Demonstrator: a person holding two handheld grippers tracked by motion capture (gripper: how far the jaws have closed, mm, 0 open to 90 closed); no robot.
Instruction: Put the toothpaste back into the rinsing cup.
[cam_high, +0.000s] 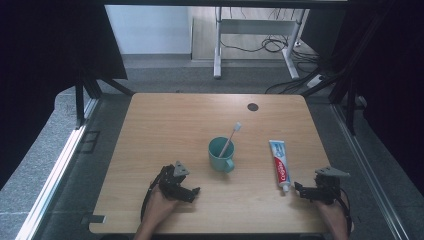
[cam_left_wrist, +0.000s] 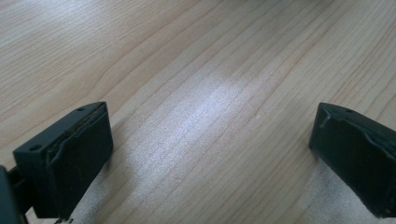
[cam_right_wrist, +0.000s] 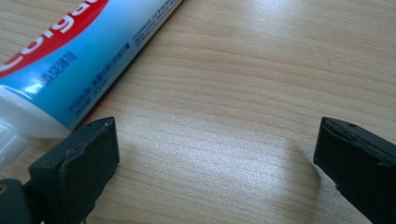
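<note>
A teal mug (cam_high: 220, 154) stands at the middle of the wooden table (cam_high: 165, 120), and a toothbrush (cam_high: 231, 136) leans in it, head up and to the right. A toothpaste tube (cam_high: 280, 164) lies flat to the right of the mug, its white cap toward me. My left gripper (cam_high: 192, 194) rests low on the table, front left of the mug. Its jaws stand wide apart over bare wood (cam_left_wrist: 210, 154). My right gripper (cam_high: 300, 191) sits just right of the tube's cap, open, with nothing between the jaws (cam_right_wrist: 215, 158). The tube (cam_right_wrist: 79, 51) lies beside its left jaw.
A small dark round mark (cam_high: 253, 106) sits near the table's far edge. Beyond the table are a grey floor, a white desk frame (cam_high: 255, 30) and loose cables (cam_high: 300, 75). Dark curtains hang at both sides.
</note>
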